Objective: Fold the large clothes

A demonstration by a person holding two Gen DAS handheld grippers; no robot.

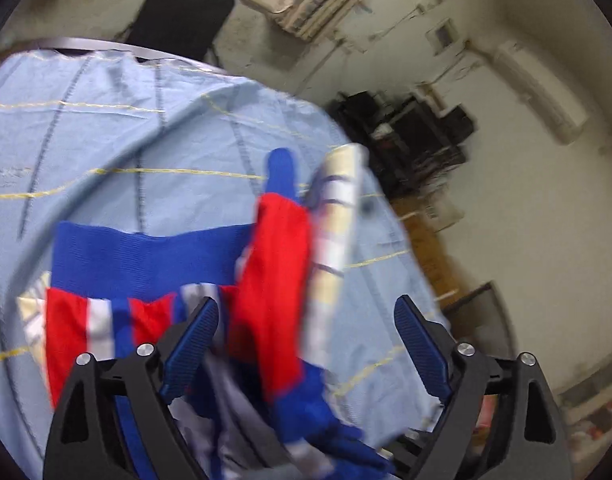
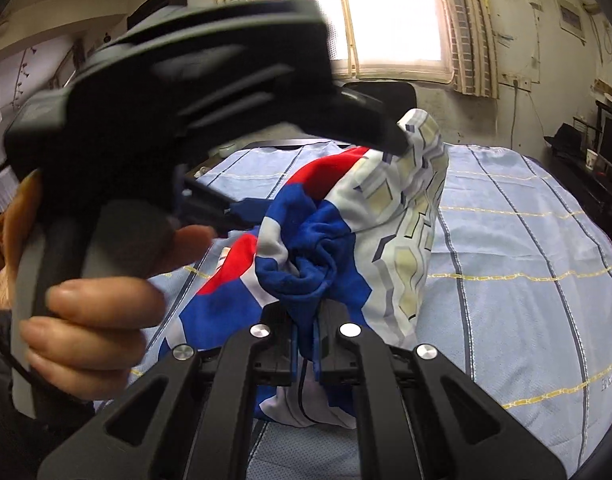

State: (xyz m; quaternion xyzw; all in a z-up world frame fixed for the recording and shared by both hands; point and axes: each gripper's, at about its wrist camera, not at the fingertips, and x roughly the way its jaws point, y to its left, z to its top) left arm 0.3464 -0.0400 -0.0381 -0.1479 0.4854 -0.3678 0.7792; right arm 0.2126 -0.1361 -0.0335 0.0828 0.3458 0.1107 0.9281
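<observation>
Here a soft, limp garment [image 2: 337,216] is clamped by the right gripper [image 2: 306,344], best retaken at its hem, the left gripper [image 1: 306,344] spread apart.

A bright window [image 2: 389,16] flanked by checked curtains [image 2: 471,28] lights a worn room with stained, off-white walls [image 1: 525,208]. A pale blue sheet [image 2: 517,240], crossed by dark stripes and yellow chain lines, covers the bed. A black chair [image 1: 182,16] stands behind it. Dark shelving [image 1: 409,132] crowded with equipment lines one wall, a paper cup [image 2: 592,159] resting on it.
</observation>
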